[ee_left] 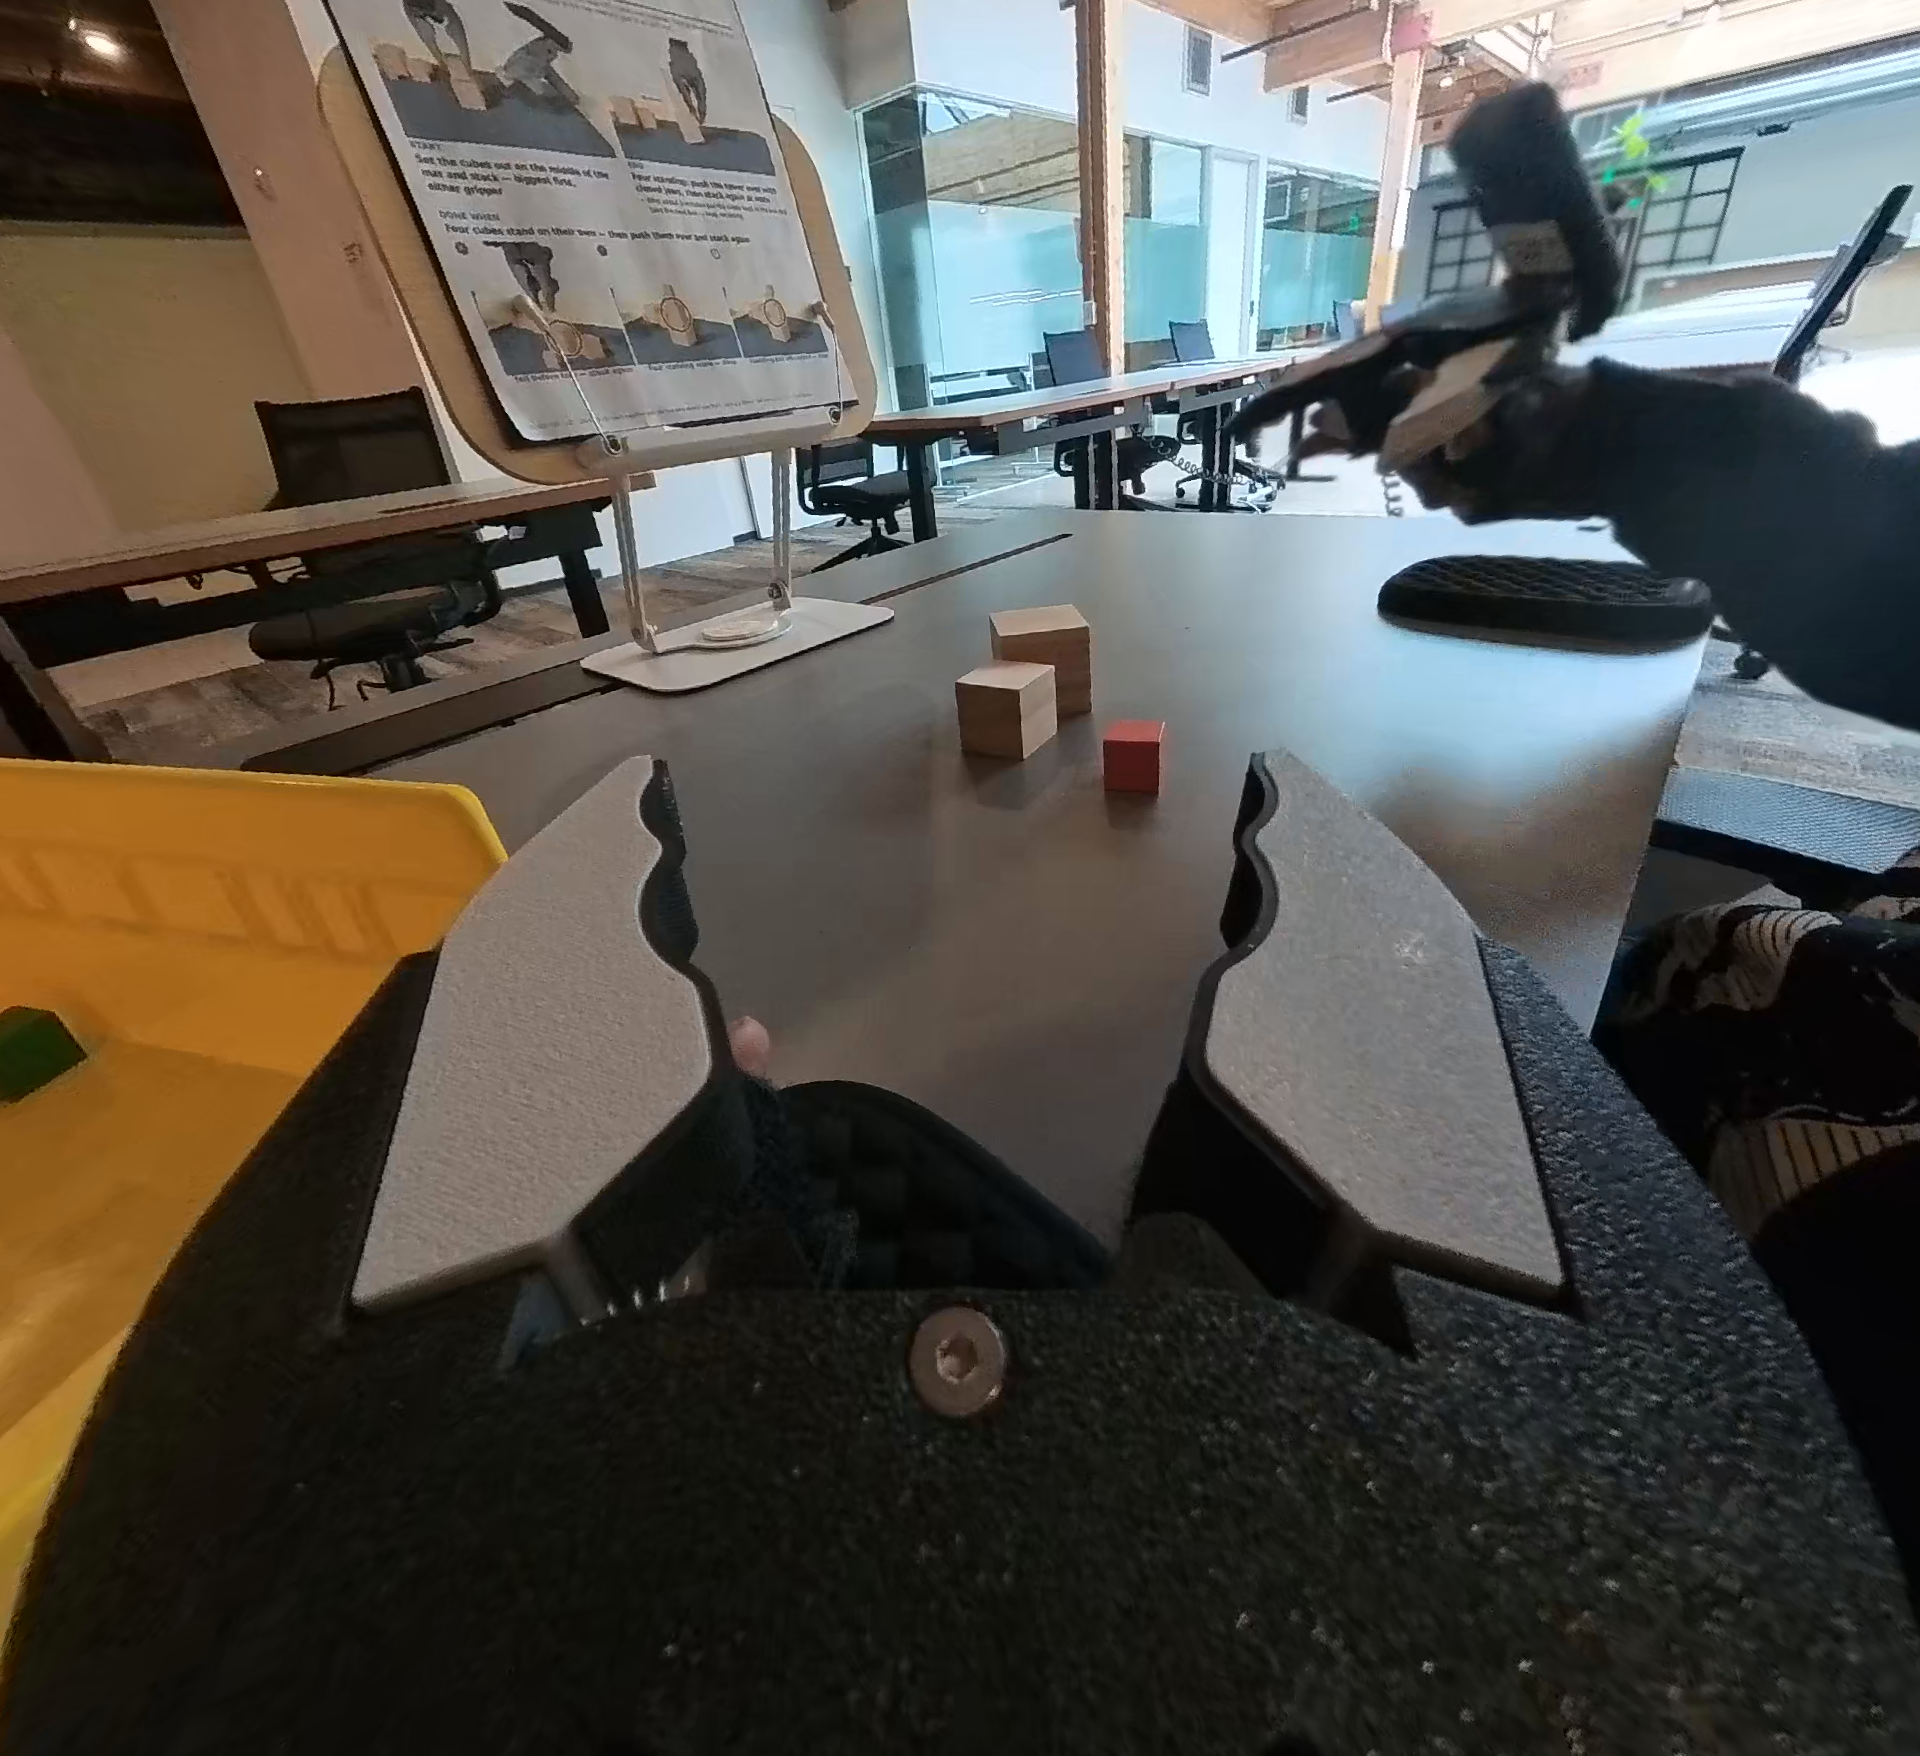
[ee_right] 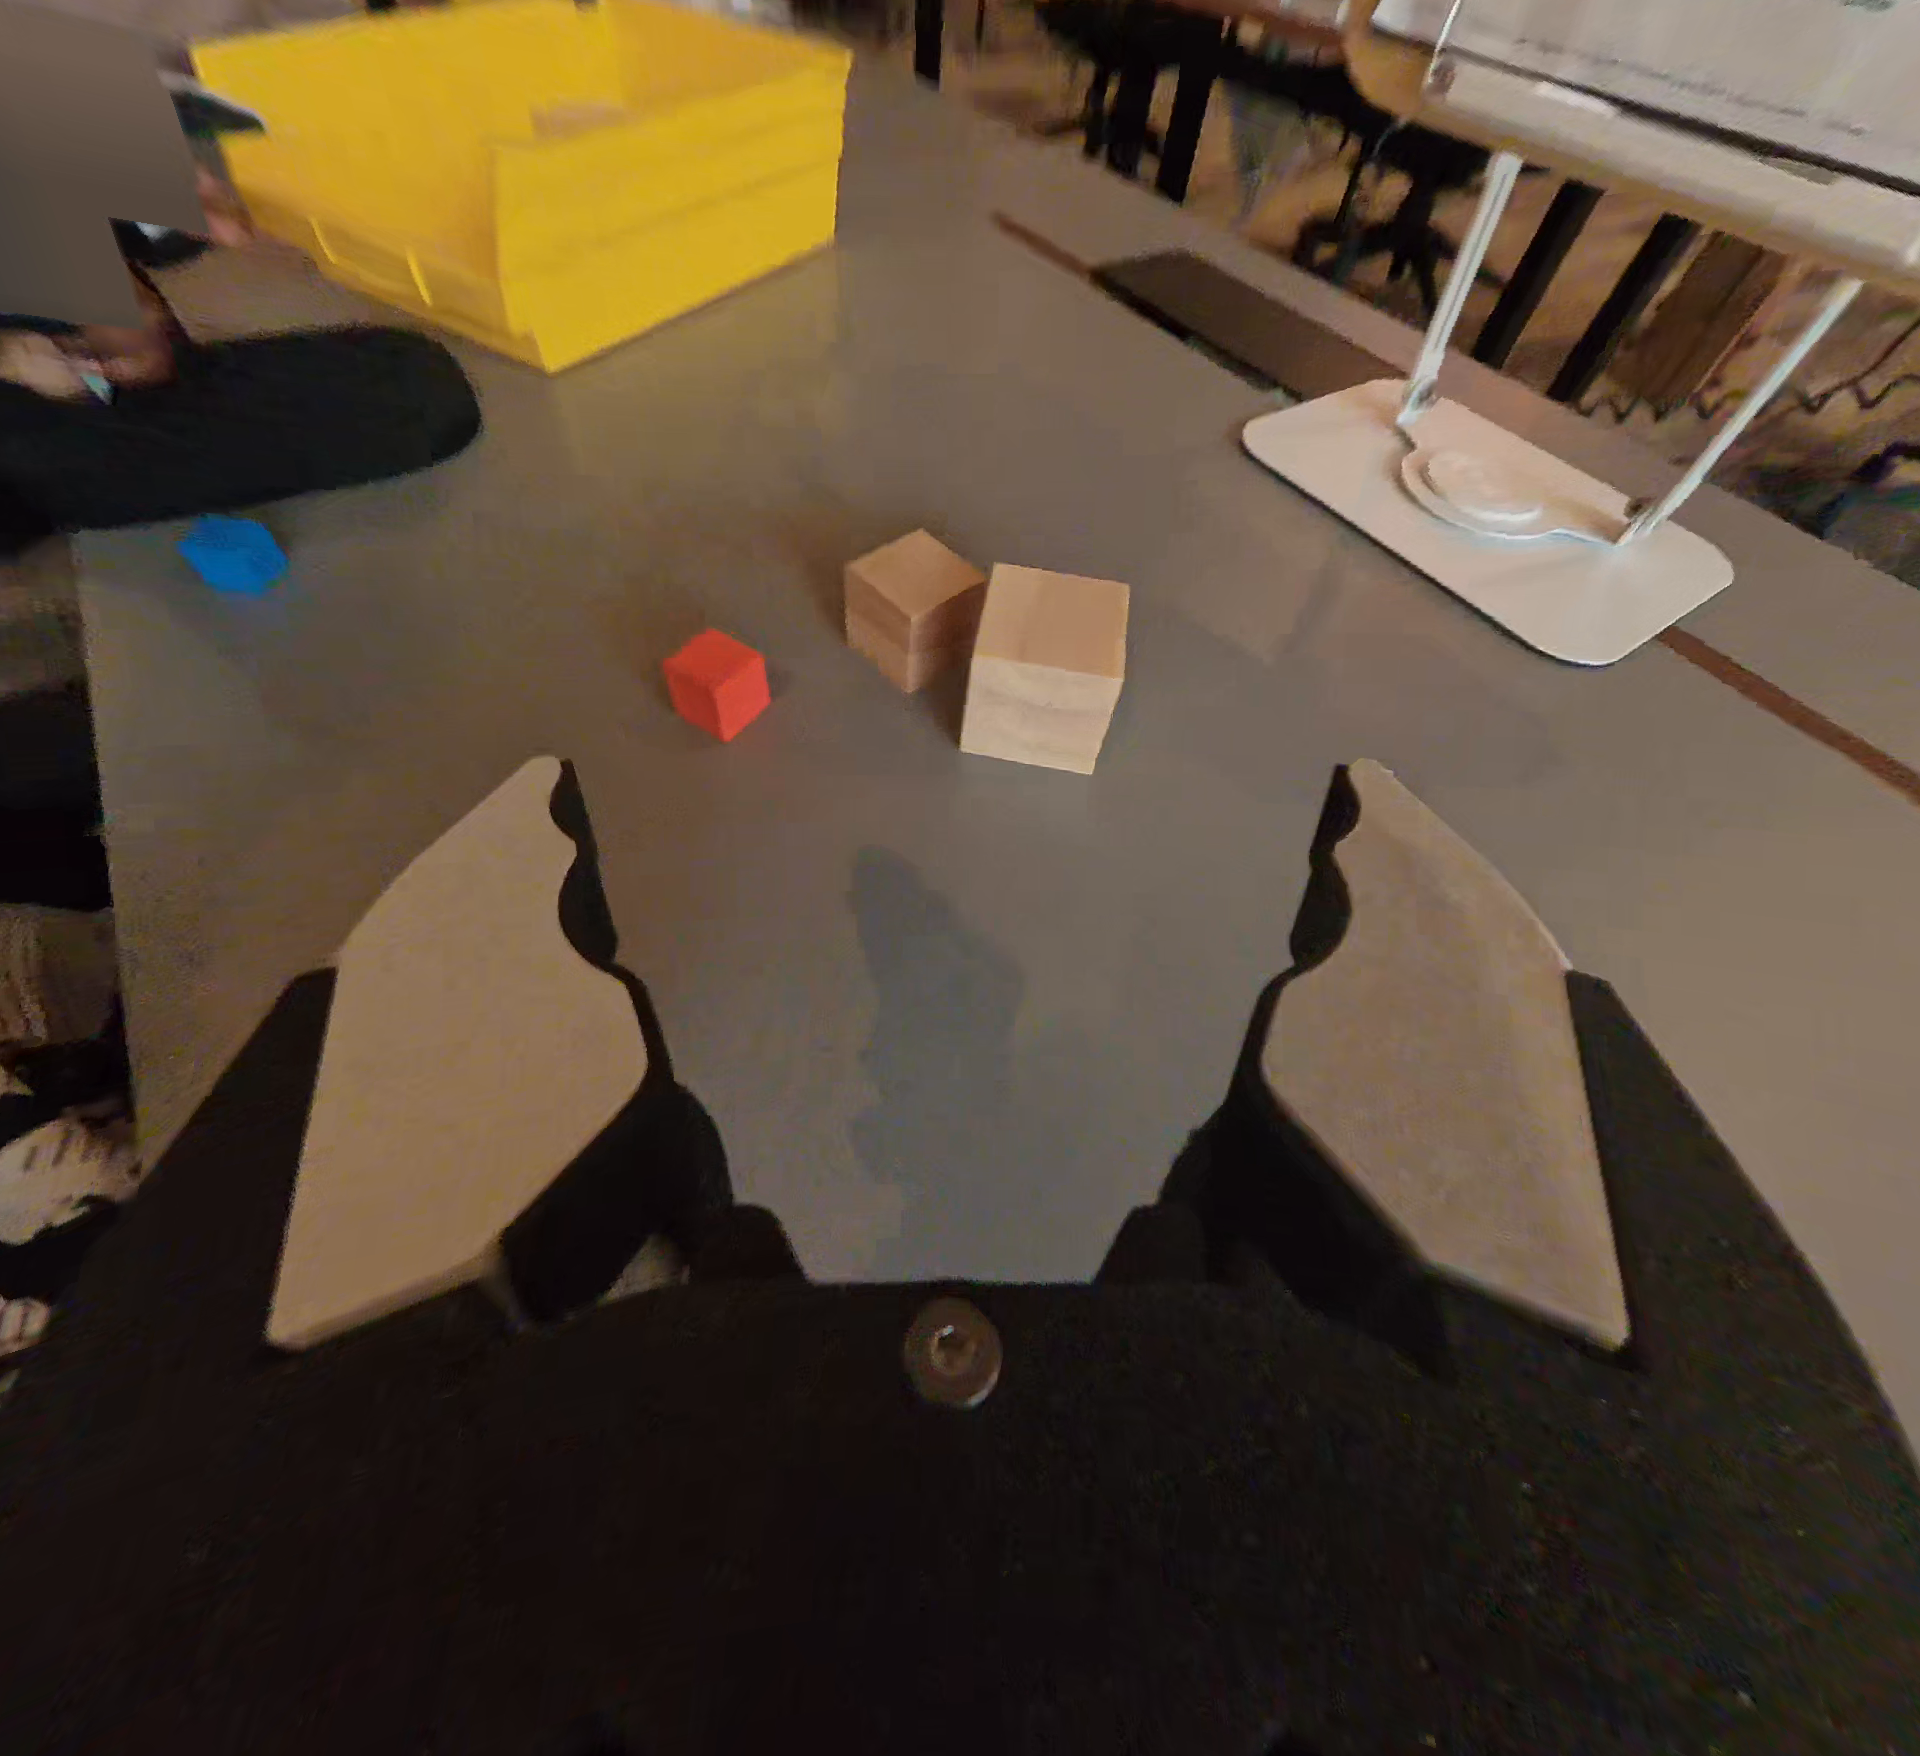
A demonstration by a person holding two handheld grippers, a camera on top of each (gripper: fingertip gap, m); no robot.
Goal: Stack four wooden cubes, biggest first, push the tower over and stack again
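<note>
Cubes of wood sit at the centre of the frame on the grey worktop (ee_right: 727,459): the biggest cube (ee_right: 1044,667) touches a smaller plain cube (ee_right: 909,607), the little red cube (ee_right: 717,683) stands near them, and a blue cube (ee_right: 233,553) lies well apart at the left edge.

We judge them light, rigid and smooth-faced, best pinched across two opposite flat sides, starting with the biggest.

Our right hand-held gripper (ee_right: 961,813) hovers spread wide and empty, and so does the left hand-held gripper (ee_left: 961,802).

A yellow bin (ee_right: 665,179) sits upper left.

An instruction sheet (ee_left: 540,127) on a stand bears print and photos; we see no brand marks on the cubes.
</note>
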